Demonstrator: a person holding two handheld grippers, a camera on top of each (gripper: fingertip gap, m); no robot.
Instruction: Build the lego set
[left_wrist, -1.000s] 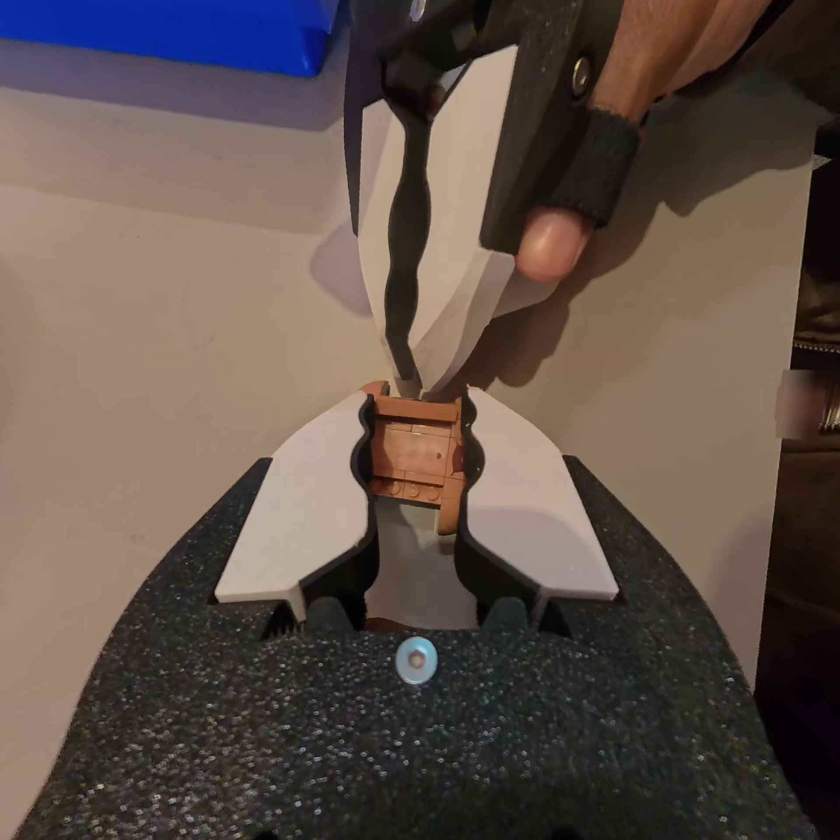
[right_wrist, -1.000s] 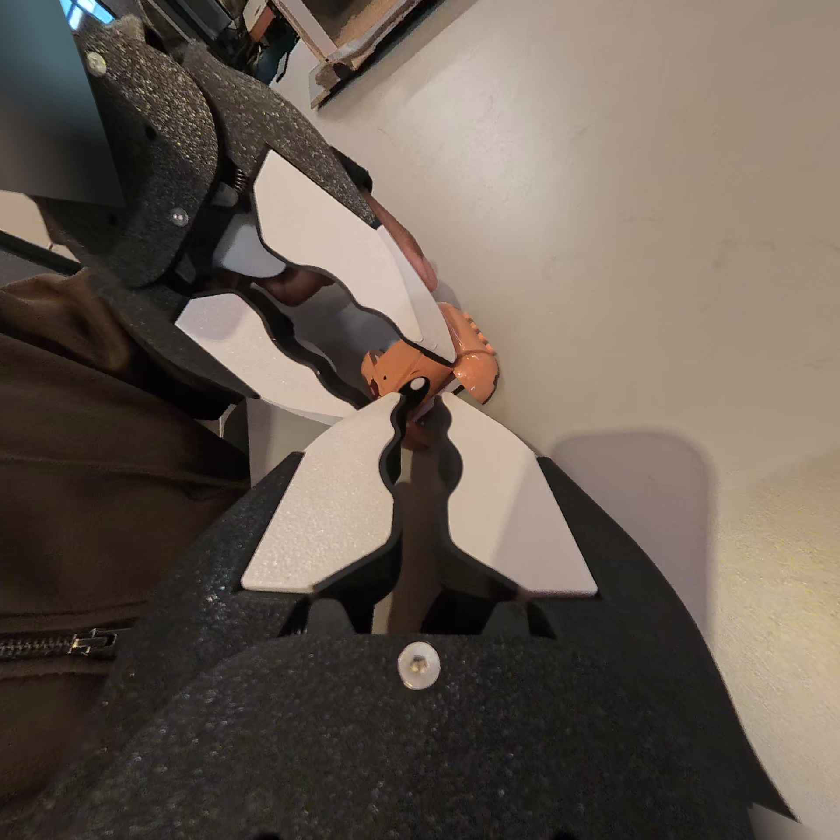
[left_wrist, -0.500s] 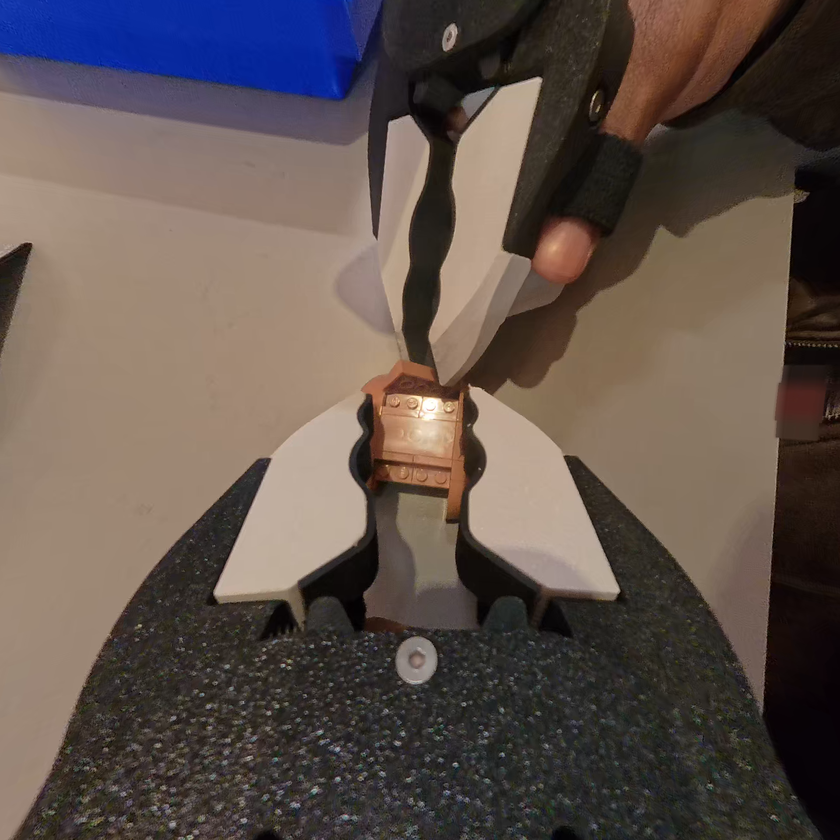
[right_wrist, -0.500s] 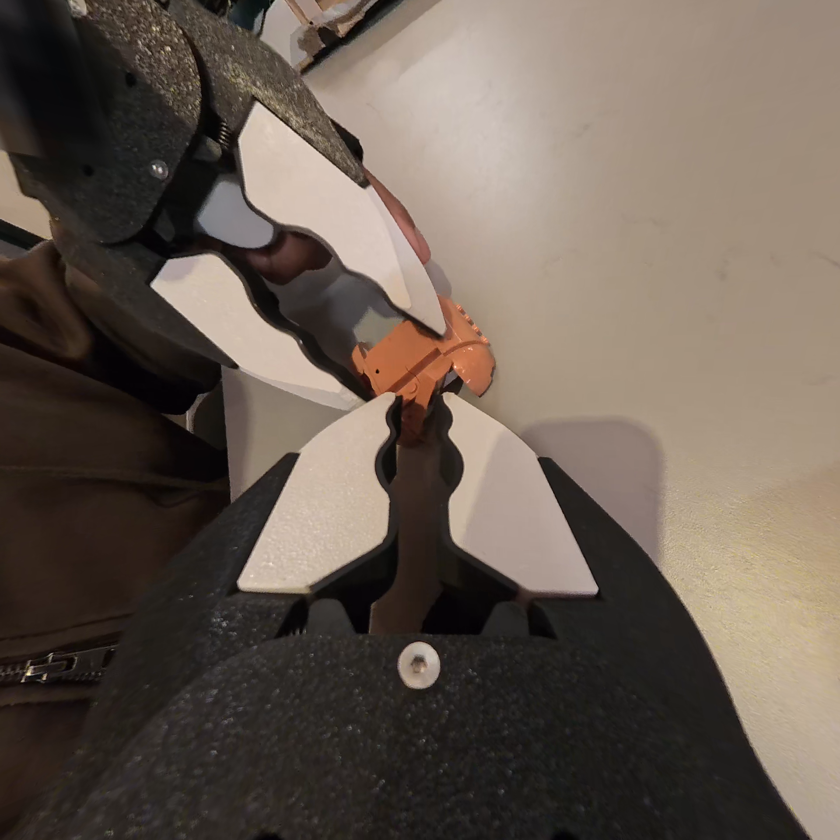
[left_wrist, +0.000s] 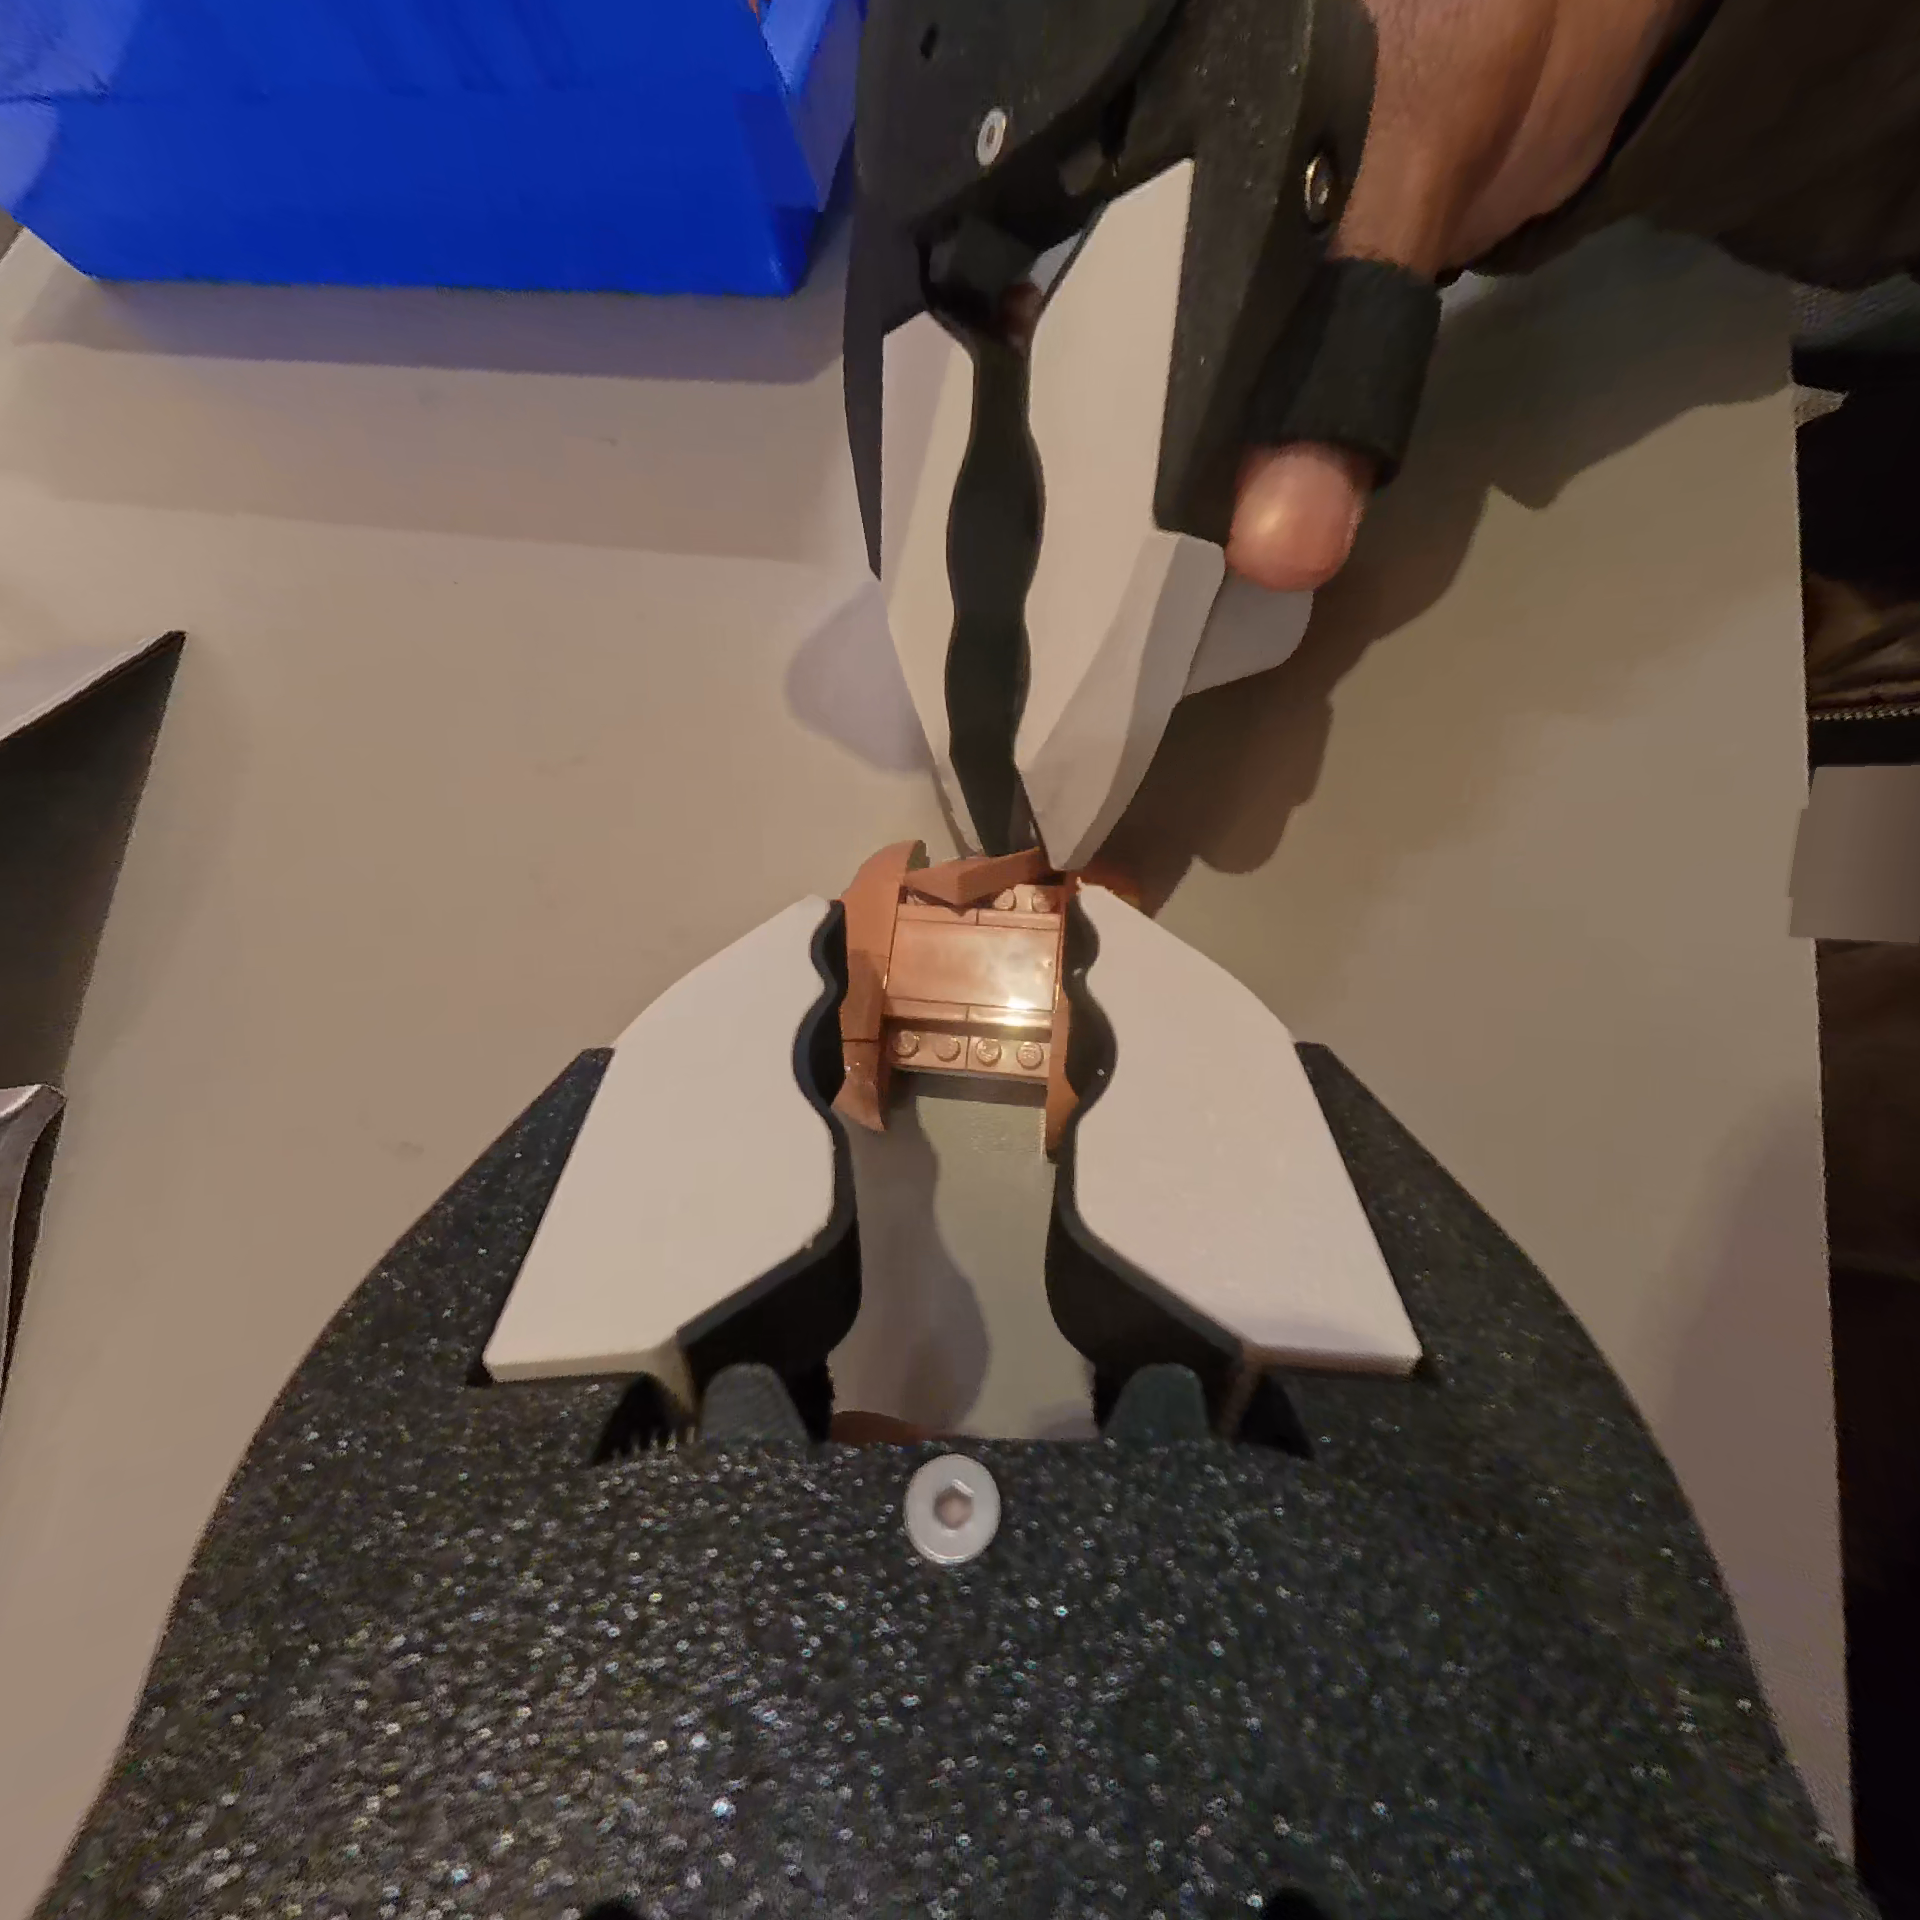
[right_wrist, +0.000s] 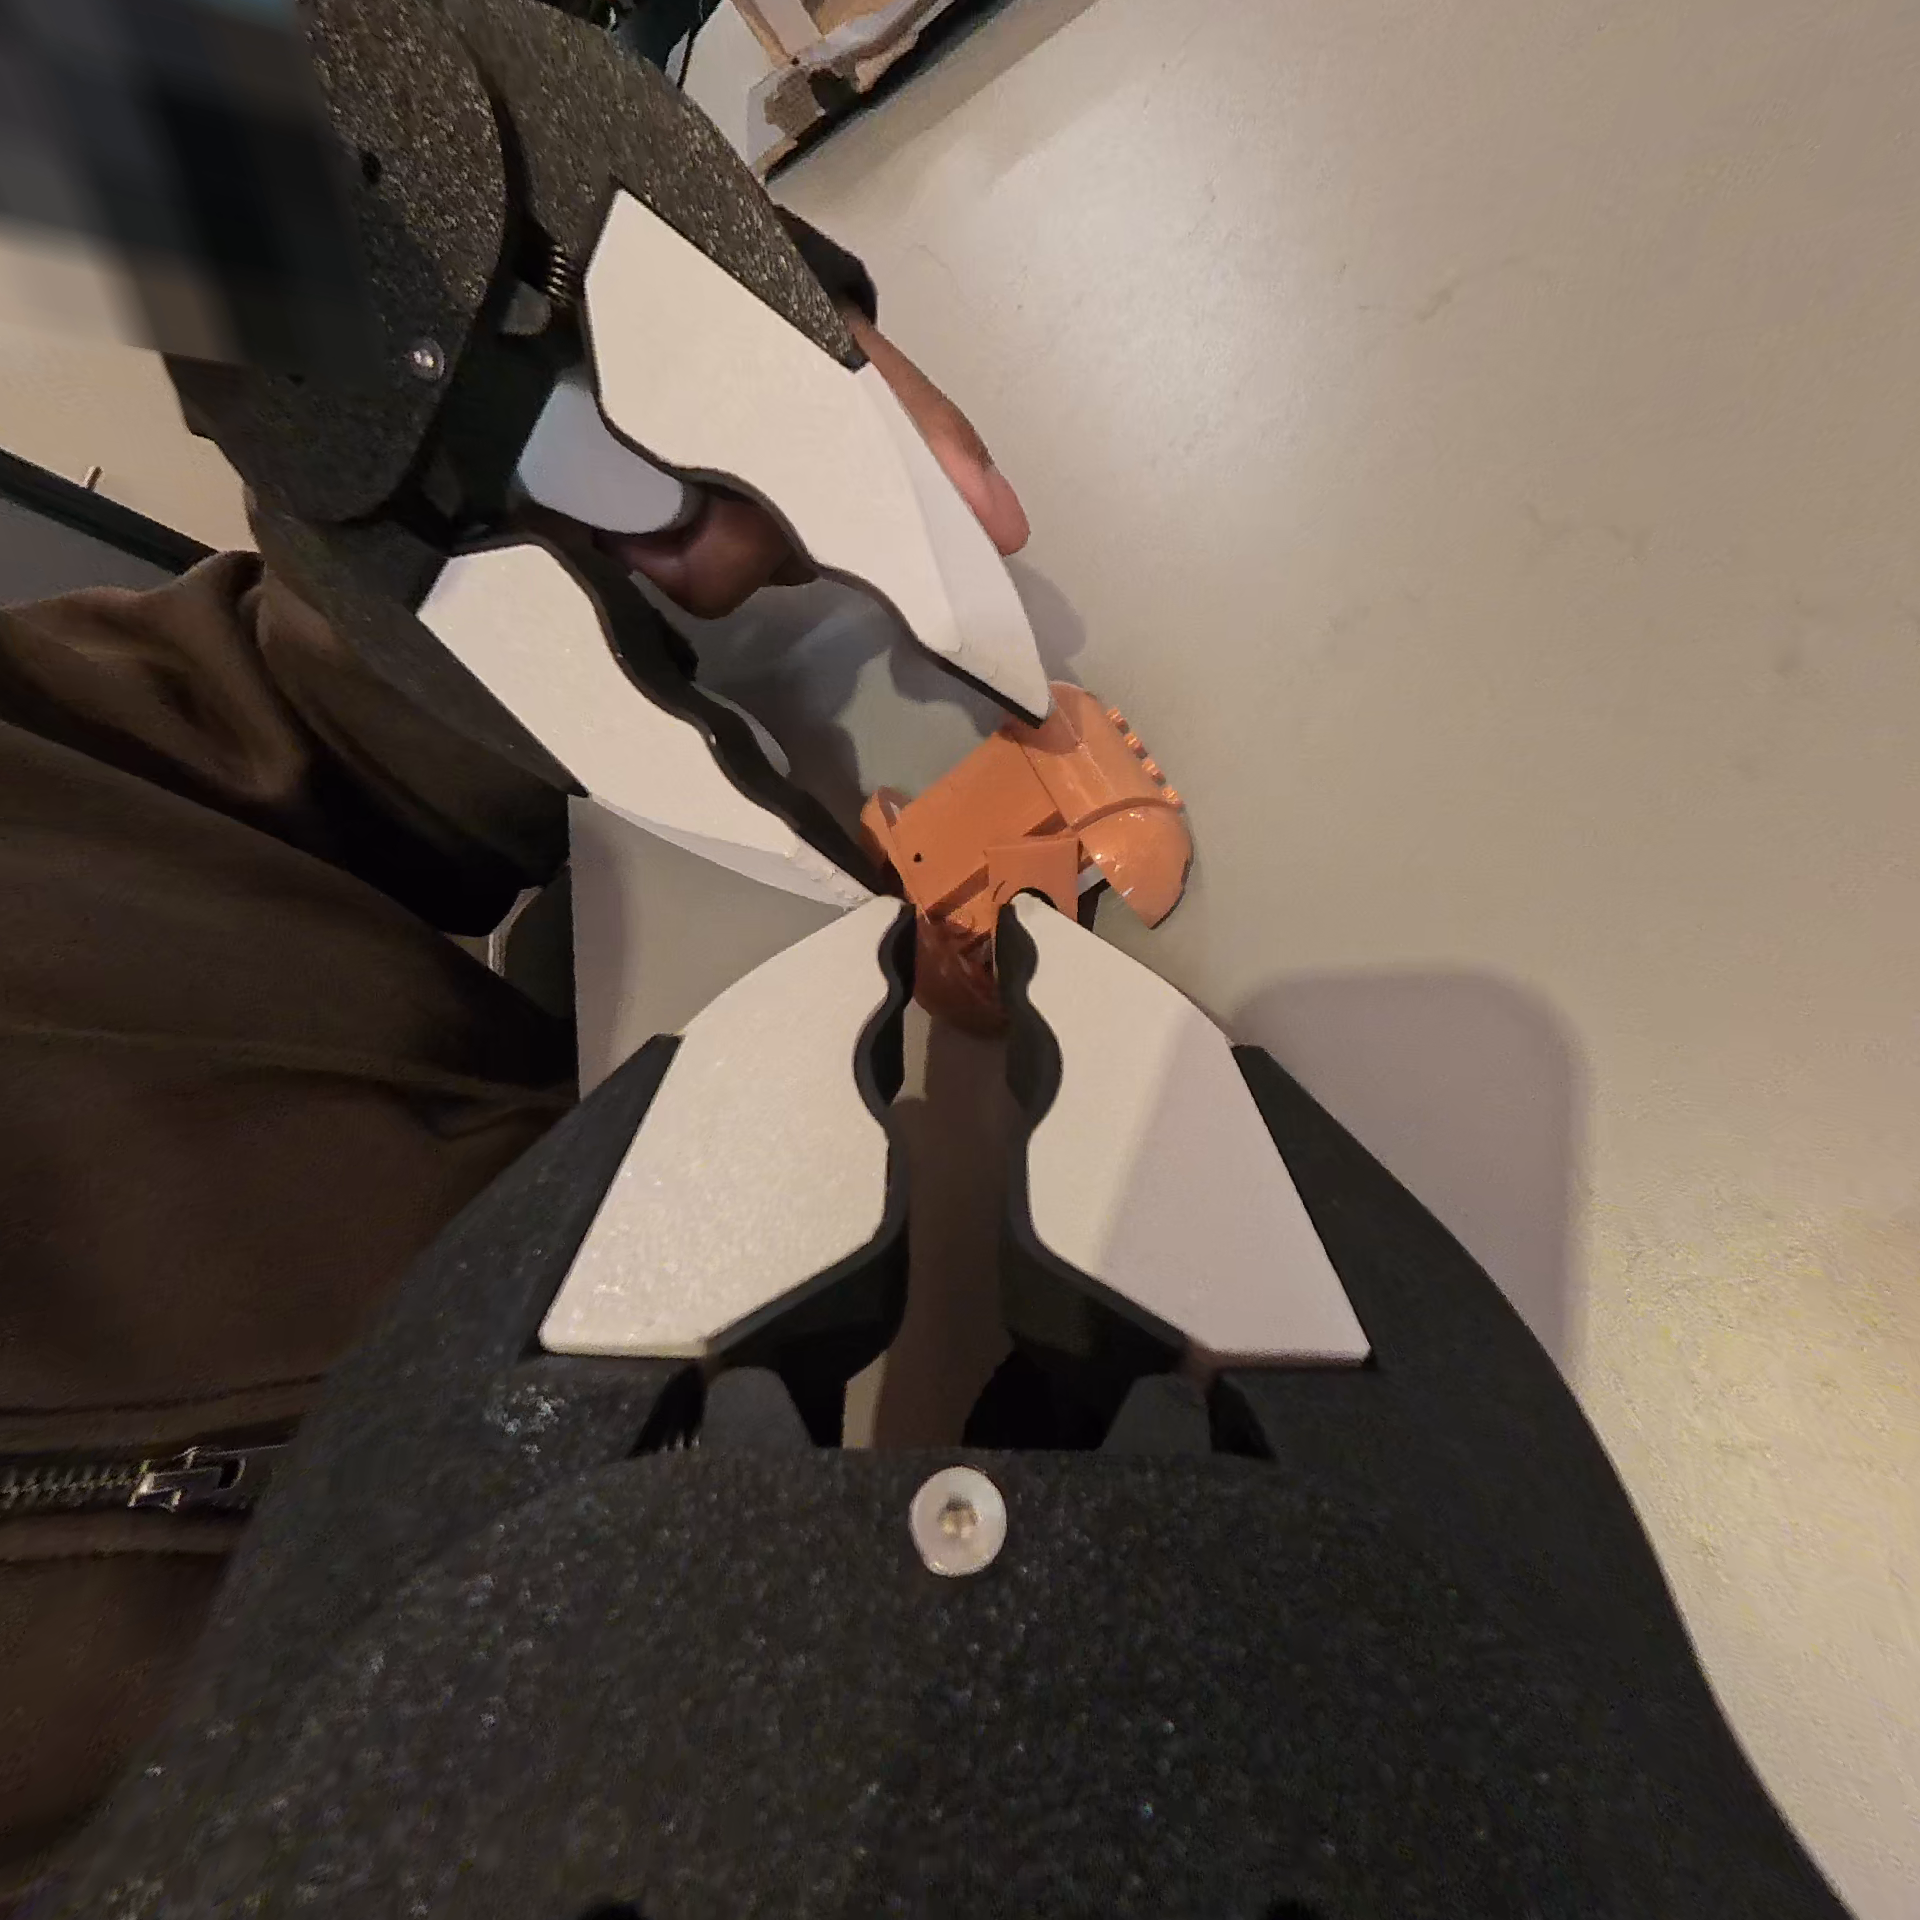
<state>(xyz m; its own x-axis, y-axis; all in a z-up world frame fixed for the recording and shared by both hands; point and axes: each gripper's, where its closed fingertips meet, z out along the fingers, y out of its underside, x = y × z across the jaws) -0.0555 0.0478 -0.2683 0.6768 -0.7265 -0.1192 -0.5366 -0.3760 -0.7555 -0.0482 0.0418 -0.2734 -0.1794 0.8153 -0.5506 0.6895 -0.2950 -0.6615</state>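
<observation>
My left gripper (left_wrist: 961, 997) is clamped on the lego build (left_wrist: 971, 982), its two white fingers (left_wrist: 707, 1122) pressing the build's sides so it hangs between the tips, above the pale table (left_wrist: 436, 831). From my left wrist view the build is a small reddish-brown block — a smooth glossy tile on top catching a highlight, a row of four studs along the near edge, more studs at the far end, and curved pieces down each flank. A small brown piece (left_wrist: 971, 881) sits tilted on the far end of the build, right under the tips of my right gripper (left_wrist: 1013, 831), which comes down from above with its jaws nearly together; whether they actually pinch that piece I cannot tell from here. In my right wrist view the right gripper (right_wrist: 956, 914) has only a narrow gap at its tips and a dark brown bit sits in that gap, touching the build (right_wrist: 1023, 821), which looks brighter orange from this side, with a rounded arch part and a line of small studs on its far edge. The left gripper (right_wrist: 966, 800) reaches in from the upper left around the build. A blue box (left_wrist: 416, 135) stands at the back of the table, well apart from the grippers.
</observation>
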